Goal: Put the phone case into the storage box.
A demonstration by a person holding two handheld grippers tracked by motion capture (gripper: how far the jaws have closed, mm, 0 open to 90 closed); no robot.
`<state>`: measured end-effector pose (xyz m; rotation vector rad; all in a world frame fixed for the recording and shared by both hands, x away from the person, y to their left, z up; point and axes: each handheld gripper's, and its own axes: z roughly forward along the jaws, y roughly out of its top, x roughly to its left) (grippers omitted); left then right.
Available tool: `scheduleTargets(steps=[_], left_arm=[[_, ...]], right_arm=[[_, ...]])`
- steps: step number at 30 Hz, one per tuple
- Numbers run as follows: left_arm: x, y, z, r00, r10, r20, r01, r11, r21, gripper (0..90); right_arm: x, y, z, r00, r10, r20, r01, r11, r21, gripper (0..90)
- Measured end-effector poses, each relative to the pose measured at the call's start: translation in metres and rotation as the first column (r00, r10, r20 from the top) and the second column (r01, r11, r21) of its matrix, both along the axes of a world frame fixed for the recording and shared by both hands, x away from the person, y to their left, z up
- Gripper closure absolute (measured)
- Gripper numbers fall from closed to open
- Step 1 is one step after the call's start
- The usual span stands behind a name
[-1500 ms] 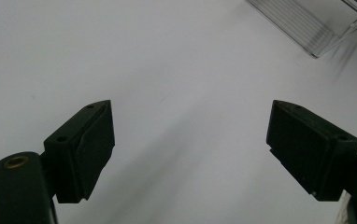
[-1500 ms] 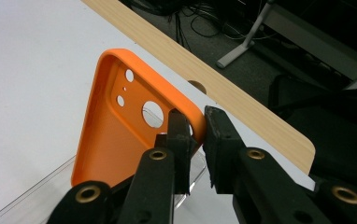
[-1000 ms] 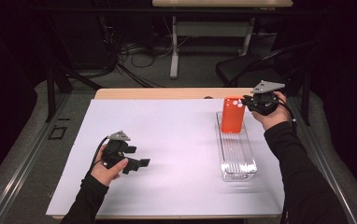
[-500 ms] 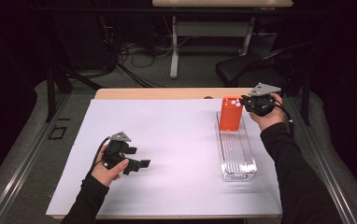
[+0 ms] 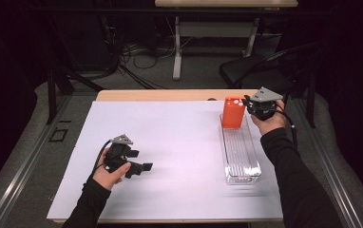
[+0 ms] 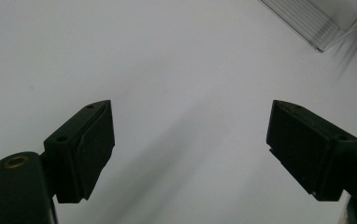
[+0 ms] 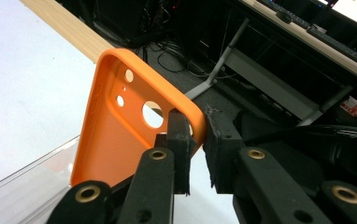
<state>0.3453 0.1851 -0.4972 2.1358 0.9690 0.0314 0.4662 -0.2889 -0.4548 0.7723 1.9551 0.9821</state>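
White sheeting covers the table (image 5: pixel 170 142), with dark floor and cables behind. At the far end of the clear plastic tray (image 5: pixel 240 156), the right tongs (image 5: pixel 249 105) pinch the top edge of an orange phone case (image 5: pixel 233 113), which stands upright; whether its lower edge rests in the tray or hangs just above it is hard to tell. The left tongs (image 5: pixel 144 167) stand wide and empty, well to the left of the tray. By my judgement the case is gripped, but setting it down or carrying it off from the tray is left to do.
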Motion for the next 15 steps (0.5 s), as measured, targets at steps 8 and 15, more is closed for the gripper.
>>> scheduleTargets(steps=[8,15], left_arm=[[0.0,0.0,-0.002,1.0,0.001,-0.005,-0.001,1.0,0.005,15.8],[0.001,-0.001,-0.003,1.0,0.001,-0.009,-0.001,1.0,0.007,15.8]], right_arm=[[0.0,0.002,-0.008,0.9997,-0.001,0.025,0.001,0.9999,-0.013,81.3],[0.001,0.002,-0.013,0.9993,0.0,0.037,0.001,0.9999,-0.011,81.3]])
